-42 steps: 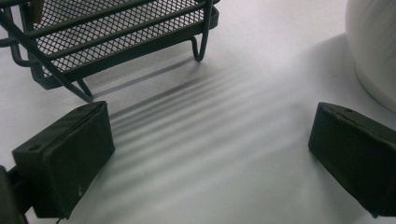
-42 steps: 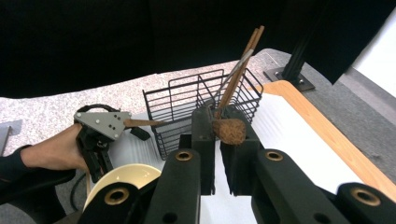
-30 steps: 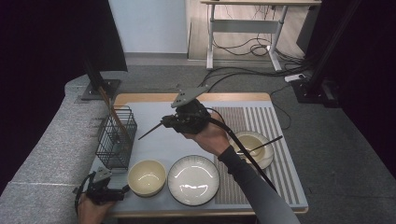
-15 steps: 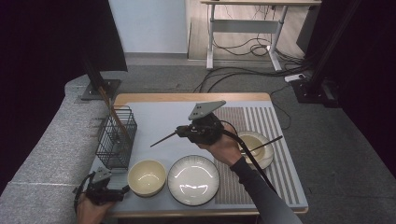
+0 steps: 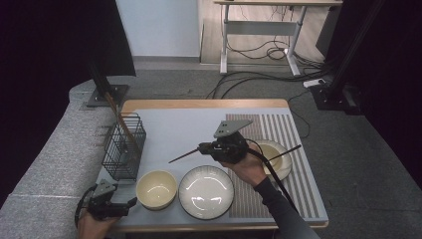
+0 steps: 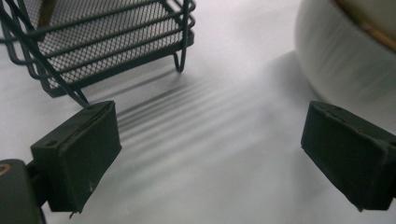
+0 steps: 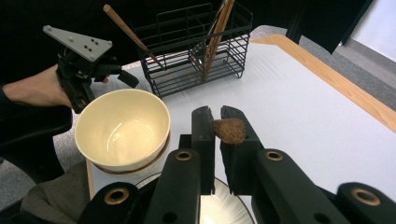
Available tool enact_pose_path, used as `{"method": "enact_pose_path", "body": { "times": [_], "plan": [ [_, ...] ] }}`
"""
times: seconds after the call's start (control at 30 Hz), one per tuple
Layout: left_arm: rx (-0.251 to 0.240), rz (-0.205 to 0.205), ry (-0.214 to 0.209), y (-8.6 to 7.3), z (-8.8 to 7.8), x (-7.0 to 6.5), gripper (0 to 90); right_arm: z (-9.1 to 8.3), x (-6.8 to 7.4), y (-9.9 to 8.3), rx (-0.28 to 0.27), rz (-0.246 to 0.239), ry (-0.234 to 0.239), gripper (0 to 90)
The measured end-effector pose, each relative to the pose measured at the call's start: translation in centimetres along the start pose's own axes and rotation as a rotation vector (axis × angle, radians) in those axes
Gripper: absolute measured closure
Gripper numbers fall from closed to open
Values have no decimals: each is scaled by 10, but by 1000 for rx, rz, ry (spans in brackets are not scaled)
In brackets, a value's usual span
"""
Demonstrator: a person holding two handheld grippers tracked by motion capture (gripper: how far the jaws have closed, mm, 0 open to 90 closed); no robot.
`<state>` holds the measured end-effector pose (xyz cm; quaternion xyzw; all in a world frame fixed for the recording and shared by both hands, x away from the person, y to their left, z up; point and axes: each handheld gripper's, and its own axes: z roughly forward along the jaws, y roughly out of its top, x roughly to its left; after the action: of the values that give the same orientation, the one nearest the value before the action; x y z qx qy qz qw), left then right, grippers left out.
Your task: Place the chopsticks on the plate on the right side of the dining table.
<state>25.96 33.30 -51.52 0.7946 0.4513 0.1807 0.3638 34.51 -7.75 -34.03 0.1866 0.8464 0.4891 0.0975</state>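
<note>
My right gripper (image 5: 203, 148) hovers over the middle of the table, above the white plate (image 5: 206, 192). It is shut on a thin brown wooden stick (image 5: 183, 156) that points left toward the wire basket (image 5: 123, 147). In the right gripper view the stick's end (image 7: 229, 130) sits pinched between the closed jaws of that gripper (image 7: 217, 119). My left gripper (image 5: 122, 197) rests at the table's front left corner, open. Nothing lies between the pads of the left gripper (image 6: 210, 154), which faces the basket's foot (image 6: 180, 63) and the cream bowl (image 6: 345, 51).
The basket (image 7: 196, 46) holds several wooden sticks. A cream bowl (image 5: 157, 188) stands left of the plate. On the striped mat (image 5: 278, 129) at the right, another bowl (image 5: 272, 155) carries a dark stick (image 5: 288, 149). A cable trails from the right gripper.
The right gripper has carried the stick away from the basket, rightward, lower and nearer the table's front. The left gripper has stayed put.
</note>
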Motion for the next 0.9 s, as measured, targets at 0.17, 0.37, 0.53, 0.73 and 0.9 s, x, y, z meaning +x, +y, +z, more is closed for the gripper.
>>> {"method": "enact_pose_path", "body": {
  "times": [0.17, 0.37, 0.53, 0.73, 0.9],
  "plan": [
    [-26, 6, -17, 5, -15, -3, 69, -6, 0, -3, -7, 2, -7, 838],
    [-50, 14, -25, 12, -32, -7, 89, -10, -1, -4, -9, 7, -12, 838],
    [-62, 21, -32, 23, -47, -11, 89, -10, -2, -4, -7, 10, -10, 838],
    [-75, 54, -63, 40, -61, -23, 131, -14, -1, -4, -10, 11, -15, 839],
    [-87, 99, -111, 56, -63, -40, 150, -17, 0, -4, -10, 10, -10, 839]
  ]
}}
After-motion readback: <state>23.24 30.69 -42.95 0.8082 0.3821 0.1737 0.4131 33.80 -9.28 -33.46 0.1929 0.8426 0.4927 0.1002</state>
